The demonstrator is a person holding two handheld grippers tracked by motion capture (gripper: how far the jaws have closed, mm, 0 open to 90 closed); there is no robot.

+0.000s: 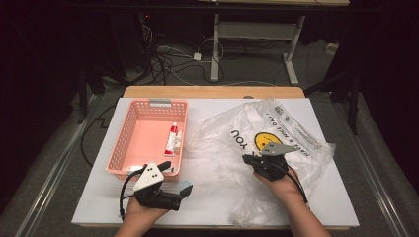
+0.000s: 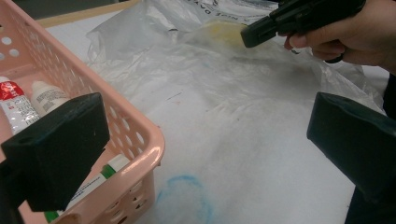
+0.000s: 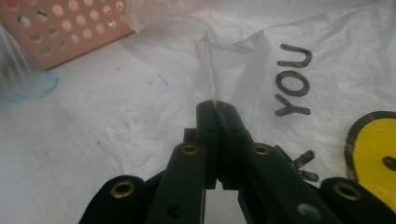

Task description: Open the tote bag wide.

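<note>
A clear plastic bag [image 1: 296, 133] printed with "YOU" and a yellow smiley lies crumpled on the right of the white table. My right gripper [image 1: 245, 159] is shut on a fold of its film, and in the right gripper view the jaws [image 3: 216, 109] pinch a thin upright strip of the bag [image 3: 208, 65]. My left gripper [image 1: 175, 177] sits at the near right corner of a pink basket [image 1: 123, 138], open, with nothing between its wide-apart jaws [image 2: 205, 140]. The basket [image 2: 135, 126] holds a red and white tube [image 2: 14, 105], a small white bottle [image 2: 46, 98] and a green and white item [image 2: 100, 179].
The table top [image 1: 217, 197] is white with a wooden strip along its far edge. A blue mark [image 2: 182, 196] is drawn on it beside the basket corner. Beyond the table are cables on the floor and a white desk frame [image 1: 216, 49].
</note>
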